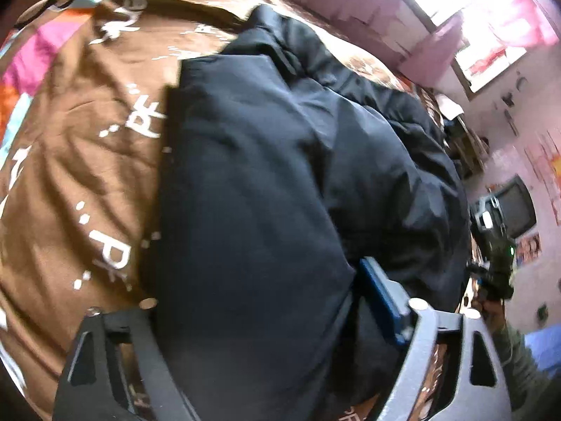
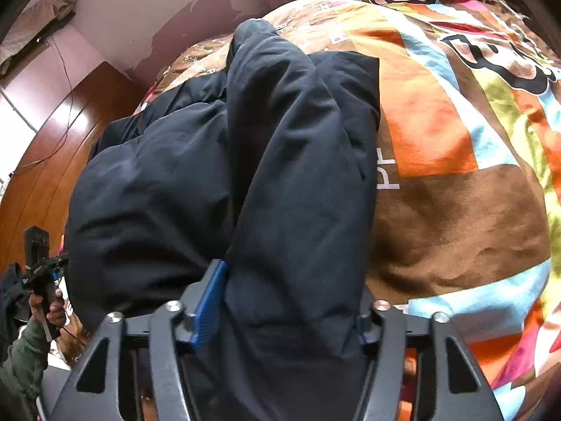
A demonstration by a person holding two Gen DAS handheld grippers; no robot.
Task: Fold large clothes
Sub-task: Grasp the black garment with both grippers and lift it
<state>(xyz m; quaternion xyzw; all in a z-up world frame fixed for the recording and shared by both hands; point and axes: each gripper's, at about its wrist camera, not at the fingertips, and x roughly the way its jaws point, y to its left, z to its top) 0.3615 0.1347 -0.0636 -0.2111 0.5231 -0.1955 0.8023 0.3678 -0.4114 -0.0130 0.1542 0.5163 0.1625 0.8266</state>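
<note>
Dark padded jacket (image 1: 266,182) lying on the patterned bedspread (image 1: 80,161), its near edge bunched toward both tools. Left gripper (image 1: 273,322) and right gripper (image 2: 291,301) each have fabric between the jaws — the right's blue pads press on the cloth, the left appears clamped likewise. Step in hand: seizing the hem for a fold. Next move, by judgement, calls for lifting both ends evenly and carrying them over toward the collar.

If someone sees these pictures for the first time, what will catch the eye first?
First, the bulky dark navy jacket, lying crumpled in the middle of the bed. Under it spreads the bright patchwork bedspread, brown, orange and light blue with white letters. Near the camera, the right claw has jacket fabric between its blue pads.
</note>
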